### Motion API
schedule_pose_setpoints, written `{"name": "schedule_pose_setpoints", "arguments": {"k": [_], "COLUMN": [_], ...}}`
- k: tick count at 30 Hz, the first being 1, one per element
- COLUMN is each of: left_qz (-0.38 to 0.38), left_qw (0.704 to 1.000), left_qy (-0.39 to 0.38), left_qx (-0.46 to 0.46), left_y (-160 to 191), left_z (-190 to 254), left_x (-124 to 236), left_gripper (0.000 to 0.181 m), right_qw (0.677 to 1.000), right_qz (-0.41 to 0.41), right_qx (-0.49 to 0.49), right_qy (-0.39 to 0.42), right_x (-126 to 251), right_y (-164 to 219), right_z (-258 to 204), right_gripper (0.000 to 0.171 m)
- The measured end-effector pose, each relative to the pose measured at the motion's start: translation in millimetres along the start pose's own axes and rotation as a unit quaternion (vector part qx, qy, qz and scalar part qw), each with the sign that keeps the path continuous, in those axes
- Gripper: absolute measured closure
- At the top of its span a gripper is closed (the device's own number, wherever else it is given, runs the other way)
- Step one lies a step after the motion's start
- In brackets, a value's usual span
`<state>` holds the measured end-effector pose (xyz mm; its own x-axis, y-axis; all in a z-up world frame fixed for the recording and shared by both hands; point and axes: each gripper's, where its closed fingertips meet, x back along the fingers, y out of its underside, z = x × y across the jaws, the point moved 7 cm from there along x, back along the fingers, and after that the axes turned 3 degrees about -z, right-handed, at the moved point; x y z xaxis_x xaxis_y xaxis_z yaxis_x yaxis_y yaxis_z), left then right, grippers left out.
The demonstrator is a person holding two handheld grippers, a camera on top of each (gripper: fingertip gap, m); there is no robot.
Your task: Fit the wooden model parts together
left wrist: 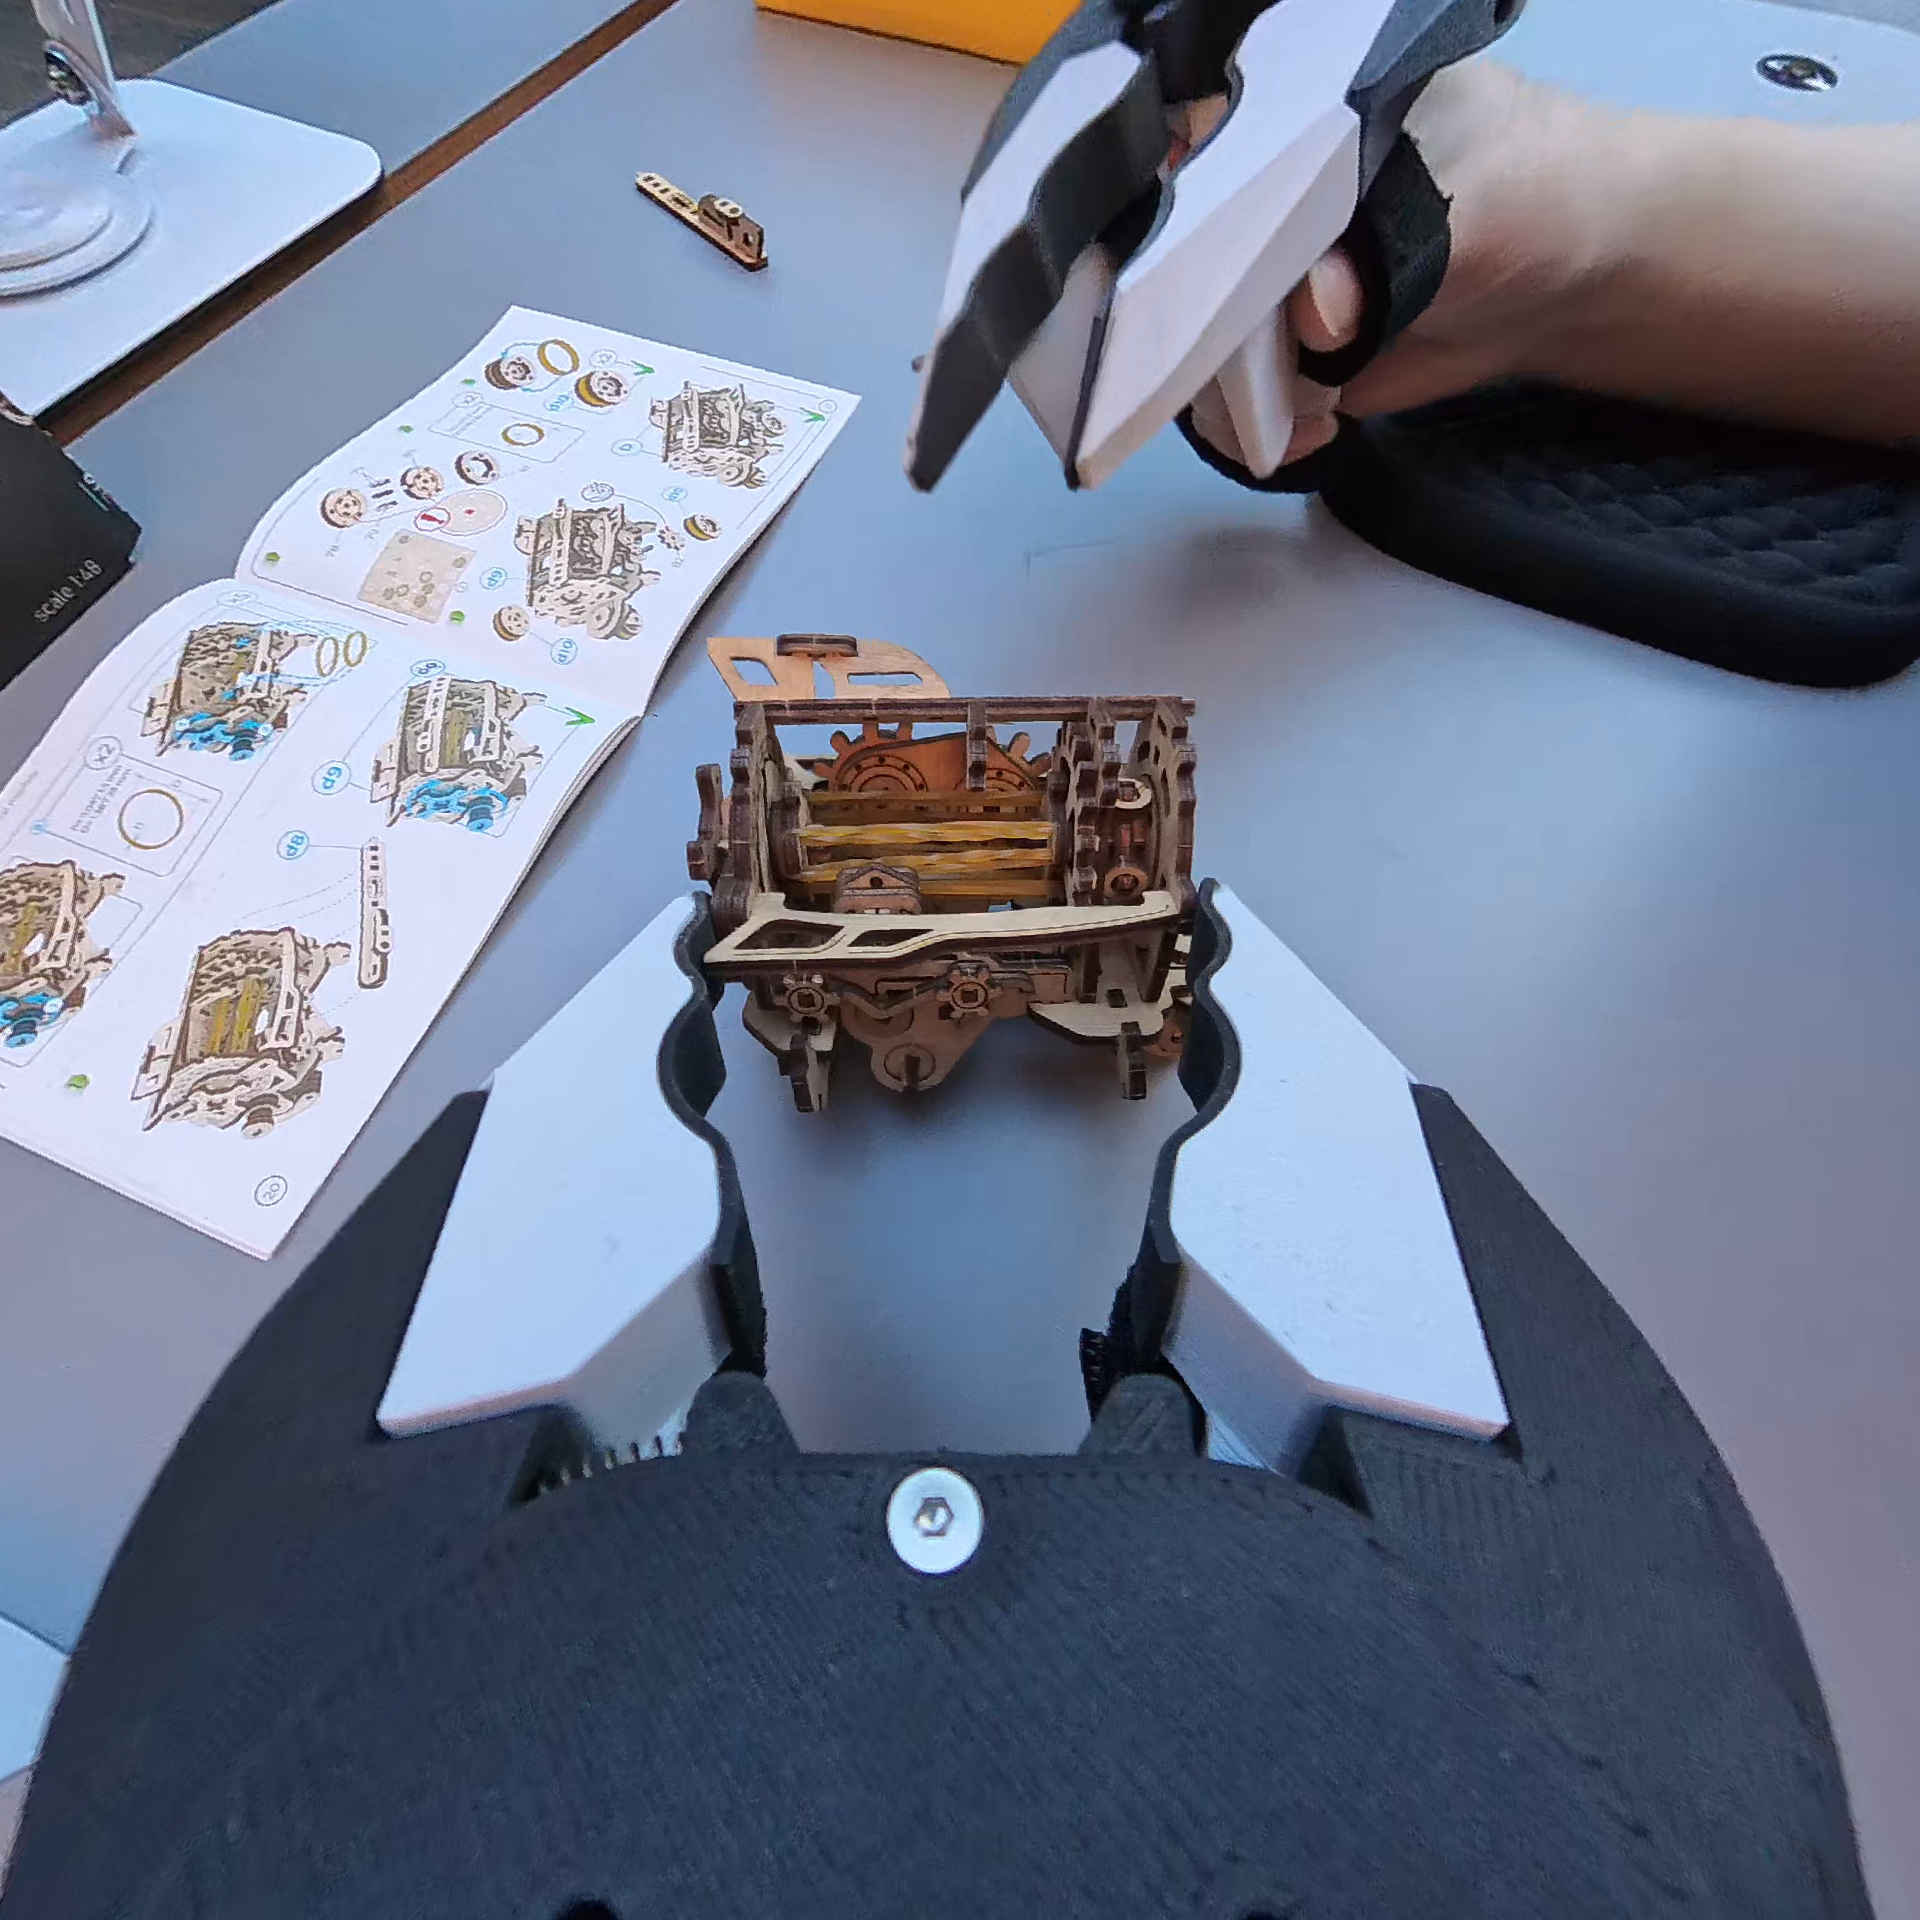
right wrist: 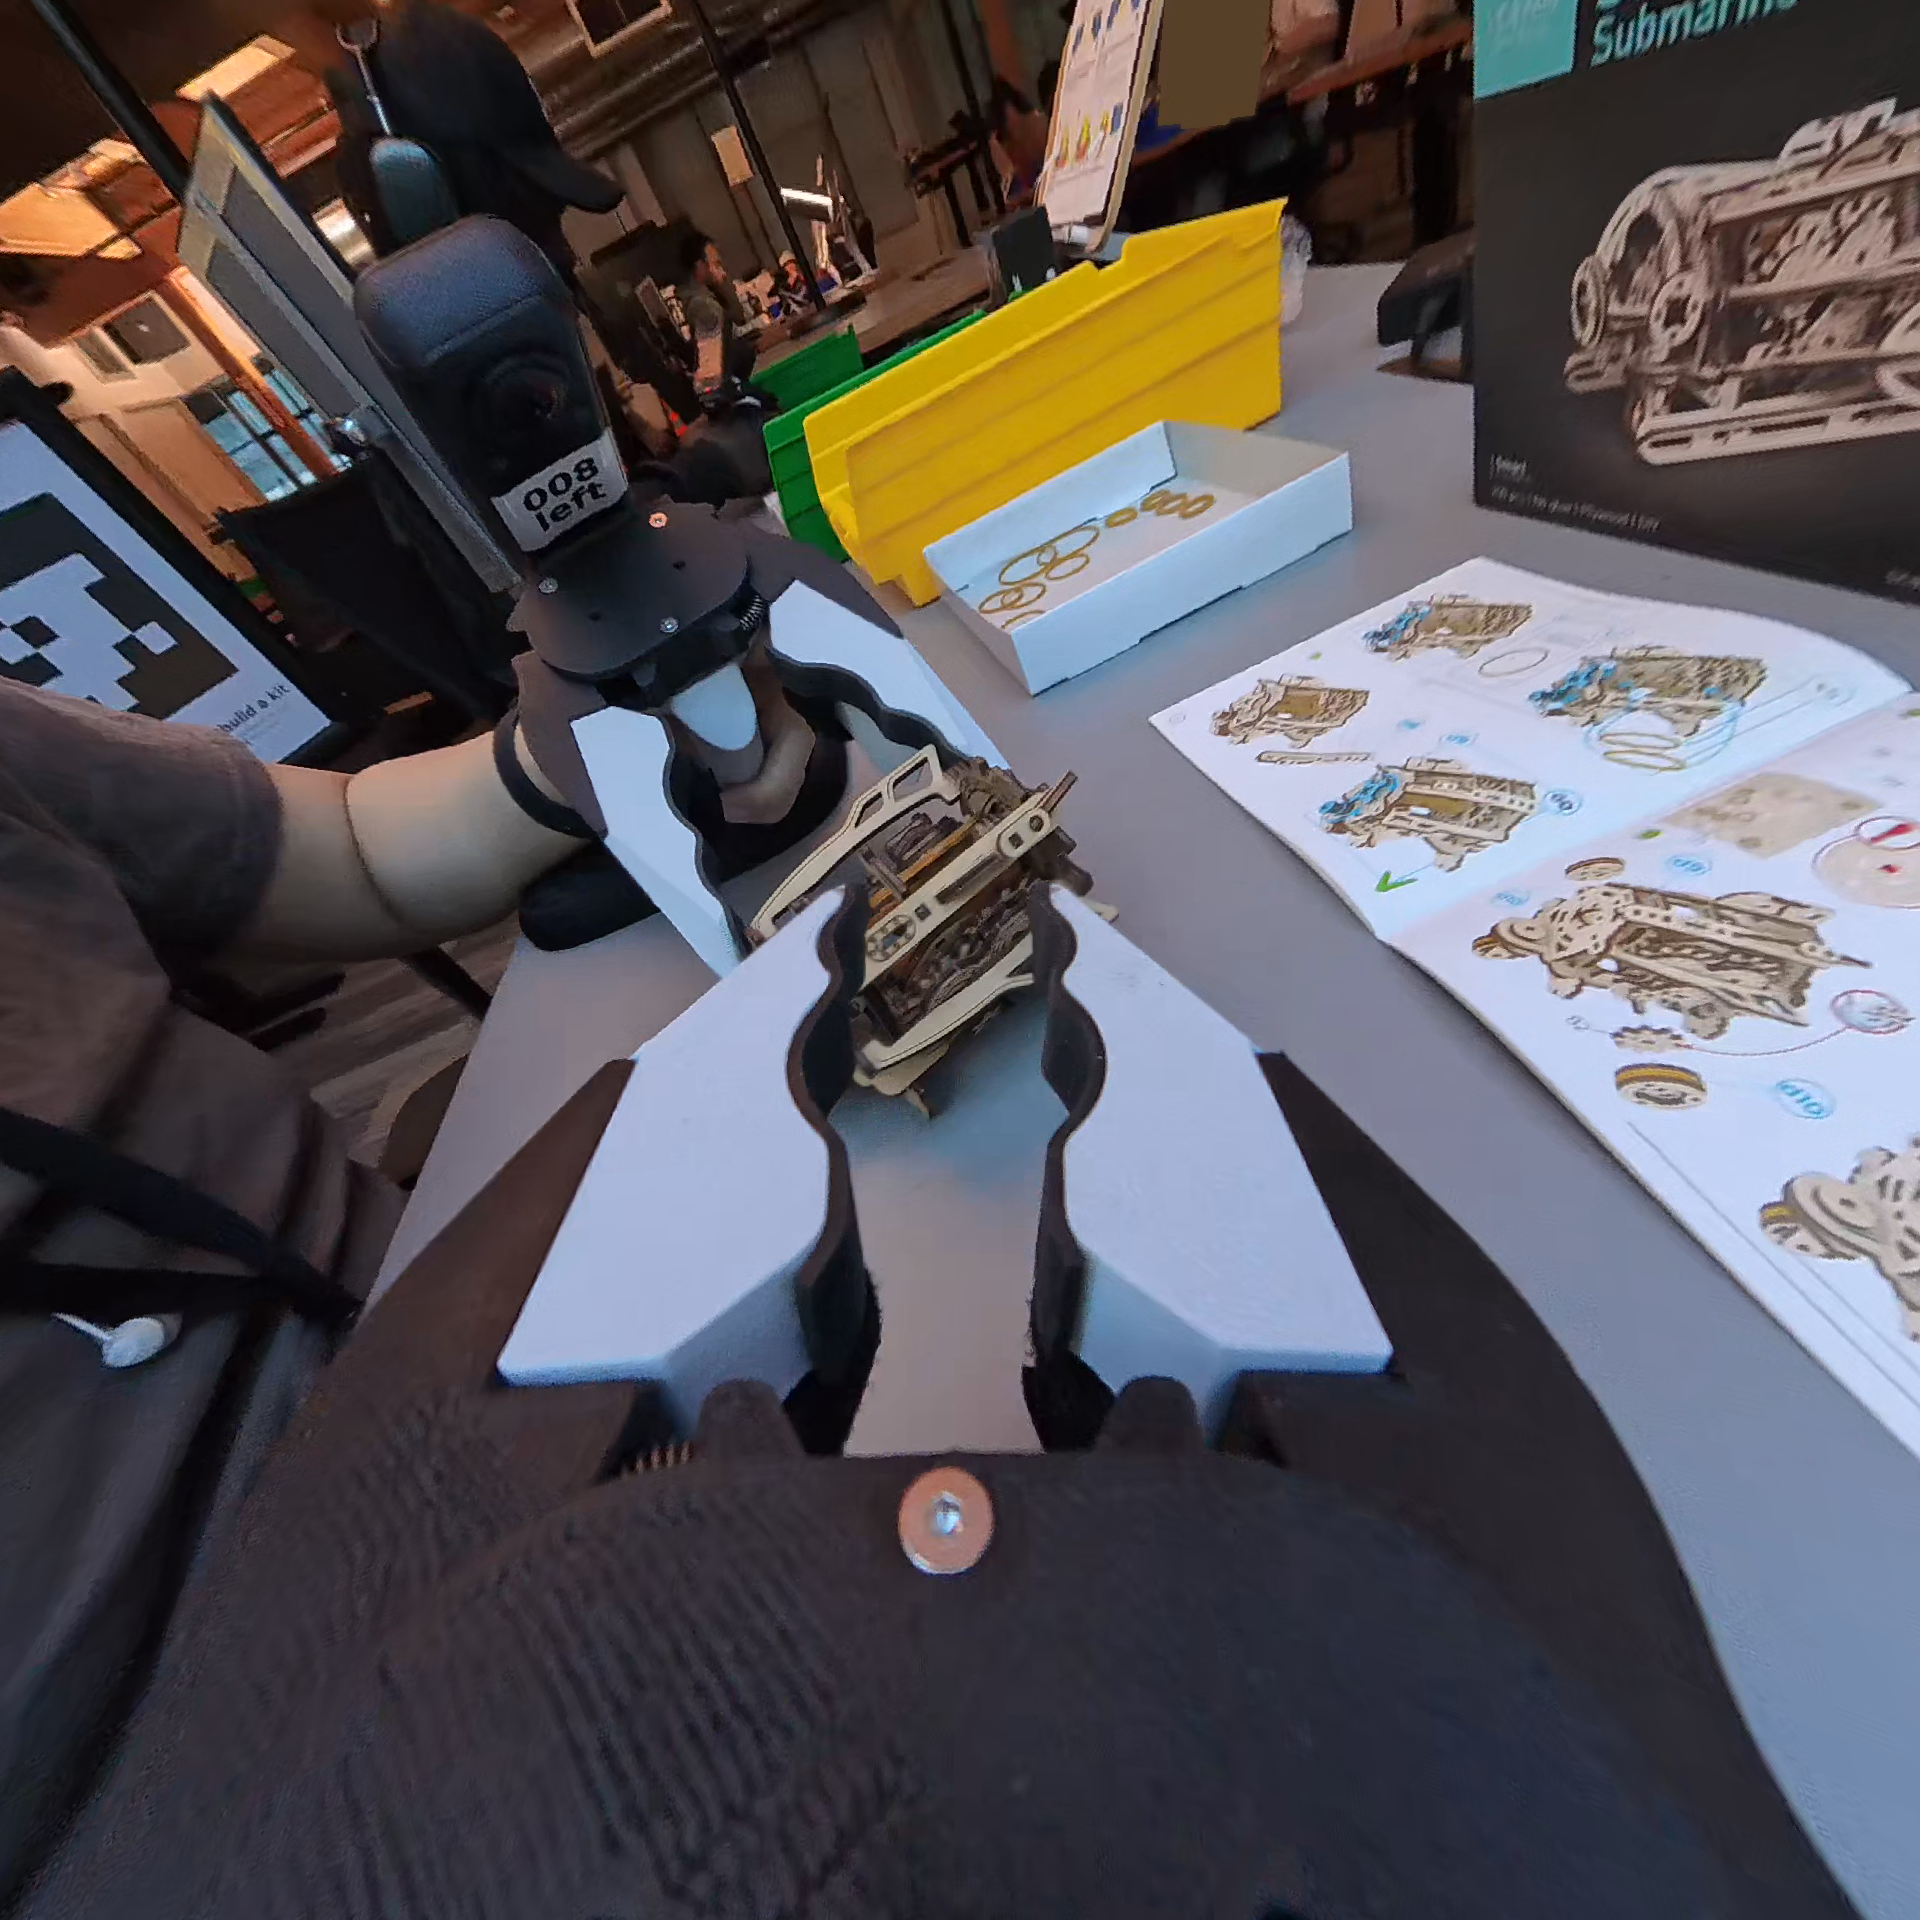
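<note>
The partly built wooden model [left wrist: 940, 894], a small frame with gears and yellow rubber bands inside, stands on the grey table [left wrist: 1455, 935]. My left gripper [left wrist: 951, 920] is closed on its two sides at the fingertips. The model also shows in the right wrist view [right wrist: 935, 914], with the left gripper [right wrist: 821, 831] around it. My right gripper [right wrist: 945, 925] is partly open and empty. In the left wrist view the right gripper [left wrist: 997, 473] hangs in the air behind and above the model. A small loose wooden strip part [left wrist: 707, 220] lies on the table far behind.
An open instruction booklet [left wrist: 364, 727] lies left of the model. A black padded case [left wrist: 1662, 540] lies under the right hand. A white tray with rubber bands [right wrist: 1132, 551], a yellow bin [right wrist: 1049, 384] and the kit box [right wrist: 1704, 281] stand beyond the booklet [right wrist: 1558, 831]. Some 8 centimetres of space lies between my two pairs of fingers.
</note>
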<state>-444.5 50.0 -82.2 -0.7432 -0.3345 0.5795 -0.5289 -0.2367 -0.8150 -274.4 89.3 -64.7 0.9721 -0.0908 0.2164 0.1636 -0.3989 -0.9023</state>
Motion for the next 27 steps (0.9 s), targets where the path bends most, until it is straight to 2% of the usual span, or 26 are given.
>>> {"name": "schedule_pose_setpoints", "arguments": {"k": [7,11,14,19,27], "left_qz": [0.021,0.013,0.013,0.011,0.015], "left_qw": [0.997,0.998,0.998,0.998,0.997], "left_qy": [-0.039,-0.047,-0.047,-0.046,-0.063], "left_qx": [0.057,0.044,0.037,0.046,0.053], "left_y": [2,3,3,5,11], "left_z": [4,7,9,13,22], "left_x": [-1,0,1,3,10], "left_gripper": [0.092,0.092,0.092,0.092,0.094], "right_qw": [0.996,0.99,0.989,0.988,0.991], "right_qz": [-0.04,-0.058,-0.082,-0.104,-0.099], "right_qx": [-0.081,-0.127,-0.115,-0.11,-0.092], "right_qy": [-0.02,-0.038,-0.031,-0.029,-0.002], "right_x": [-8,-16,-22,-27,-22], "right_y": [9,15,18,24,22], "right_z": [-5,-12,-15,-17,-11], "right_gripper": [0.131,0.123,0.119,0.12,0.123]}}
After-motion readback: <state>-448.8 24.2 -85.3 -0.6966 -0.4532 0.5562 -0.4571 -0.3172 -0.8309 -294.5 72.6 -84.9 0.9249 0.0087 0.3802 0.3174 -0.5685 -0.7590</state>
